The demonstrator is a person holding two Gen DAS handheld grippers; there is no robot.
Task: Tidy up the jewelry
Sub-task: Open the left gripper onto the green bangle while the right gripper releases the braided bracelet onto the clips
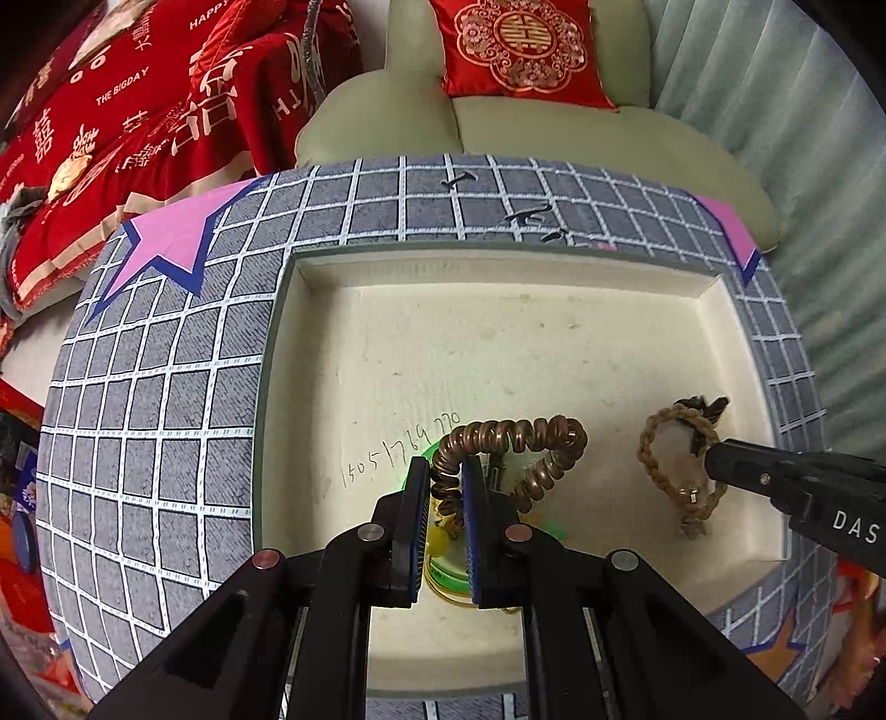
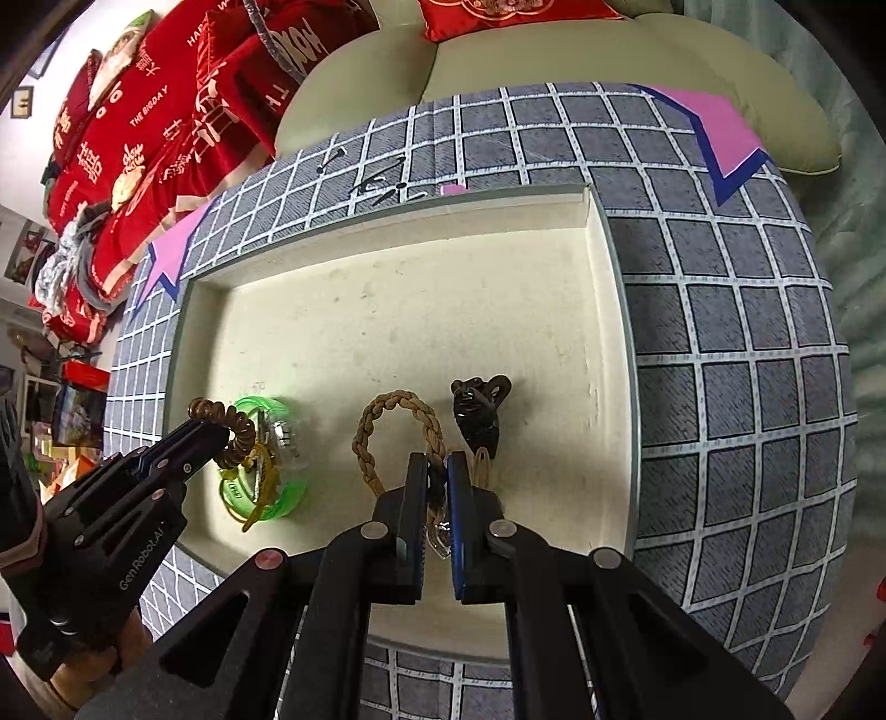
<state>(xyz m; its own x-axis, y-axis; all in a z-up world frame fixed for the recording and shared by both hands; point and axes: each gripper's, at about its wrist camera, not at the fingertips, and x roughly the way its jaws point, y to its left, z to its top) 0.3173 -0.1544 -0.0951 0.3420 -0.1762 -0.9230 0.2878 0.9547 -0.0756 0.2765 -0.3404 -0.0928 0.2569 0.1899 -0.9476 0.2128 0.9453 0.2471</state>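
Over the cream tray (image 1: pixel 387 343), the left gripper (image 1: pixel 446 471) pinches a brown coil hair tie (image 1: pixel 520 443); at 3 o'clock, the right gripper (image 2: pixel 437 471) pinches a braided bracelet (image 2: pixel 387 421).

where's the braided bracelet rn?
In the cream tray, pinched by the right gripper: braided bracelet loops just left of the dark hair claw, right of the green bangle.

A home living room: behind the grid-patterned table (image 1: pixel 166 387) stands a pale green sofa (image 1: pixel 498 133) with a red wedding cushion (image 1: pixel 520 50); left of the sofa lie red festive bedclothes (image 1: pixel 138 111).
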